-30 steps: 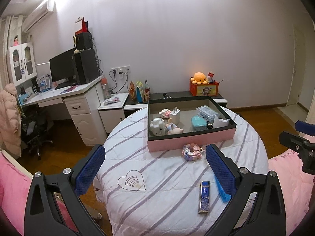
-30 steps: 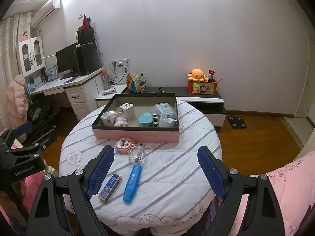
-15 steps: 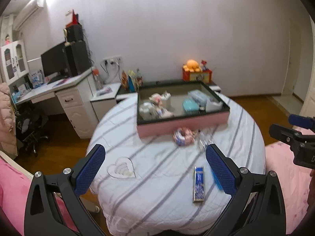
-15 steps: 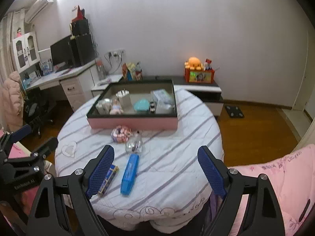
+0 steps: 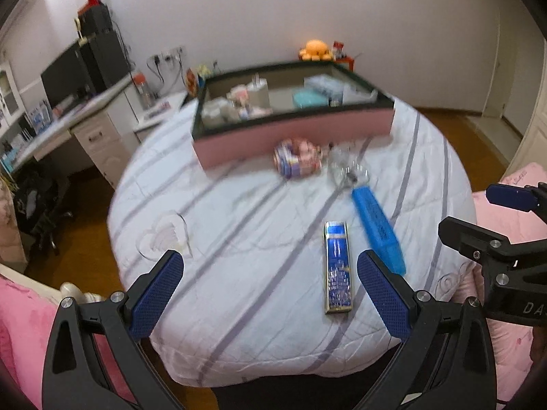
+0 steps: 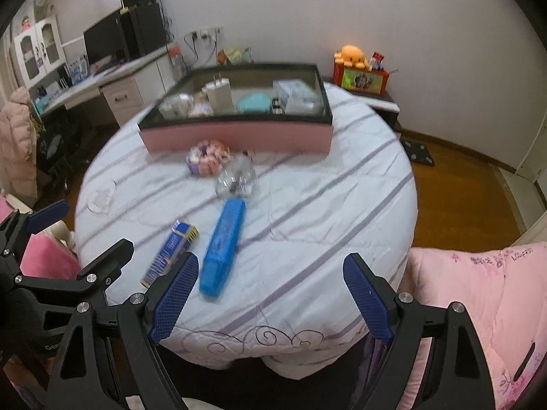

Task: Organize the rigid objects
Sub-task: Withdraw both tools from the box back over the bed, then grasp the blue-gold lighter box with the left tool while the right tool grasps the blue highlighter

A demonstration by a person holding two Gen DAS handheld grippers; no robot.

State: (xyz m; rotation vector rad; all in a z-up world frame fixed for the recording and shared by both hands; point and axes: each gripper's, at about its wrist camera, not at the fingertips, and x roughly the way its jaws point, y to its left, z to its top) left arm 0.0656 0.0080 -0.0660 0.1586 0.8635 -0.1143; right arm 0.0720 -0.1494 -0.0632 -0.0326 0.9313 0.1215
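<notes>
A pink-sided tray [image 5: 294, 135] [image 6: 239, 138] with a dark rim stands at the far side of the round cloth-covered table [image 5: 239, 225] [image 6: 324, 205] and holds several small items. In front of it lie a pink and purple packet [image 5: 297, 159] [image 6: 207, 160], a clear glass piece [image 5: 347, 167] [image 6: 236, 179], a long blue case [image 5: 377, 229] [image 6: 224, 246] and a slim blue box [image 5: 337, 266] [image 6: 171, 253]. My left gripper [image 5: 268, 294] hangs open over the table's near edge, the slim box just inside its right finger. My right gripper [image 6: 270, 302] is open too, the blue case by its left finger.
A desk [image 5: 68, 116] with a monitor and speakers stands at the left. A low cabinet with an orange plush toy [image 6: 354, 56] sits behind the table. Pink bedding [image 6: 478, 307] lies at the near right, wooden floor [image 6: 461, 188] beyond it.
Both grippers have come down and tilted toward the table, so the table and its objects look larger and nearer. Jaws stay wide. The objects have not moved.
</notes>
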